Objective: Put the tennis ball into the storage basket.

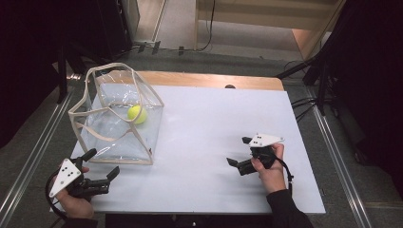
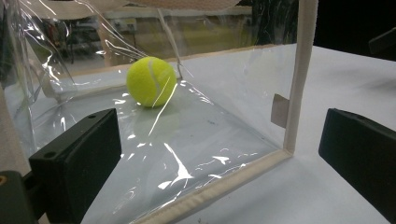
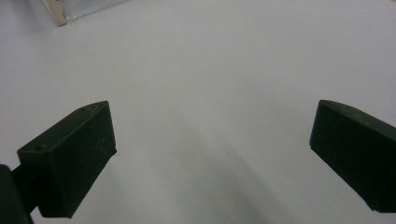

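Observation:
A clear plastic bag (image 1: 119, 118) with cream trim and handles stands on the left of the white table (image 1: 214, 142). Inside it lies a yellow-green tennis ball (image 1: 137, 114), seen through the bag's wall (image 2: 187, 154) as a bright tennis ball (image 2: 151, 81) in the left gripper view. My left gripper (image 1: 101, 164) is open just in front of the bag's near edge, with nothing between its jaws. My right gripper (image 1: 239, 151) is open over the bare table at the right, jaws pointing left. The right gripper view looks at the white tabletop (image 3: 210, 93) between the wide-spread jaws.
A wooden strip (image 1: 209, 80) runs along the table's far edge. Dark stands and cables (image 1: 309, 102) are at the far right, beyond the table. The bag's corner (image 3: 58, 16) peeks into the top left of the right gripper view.

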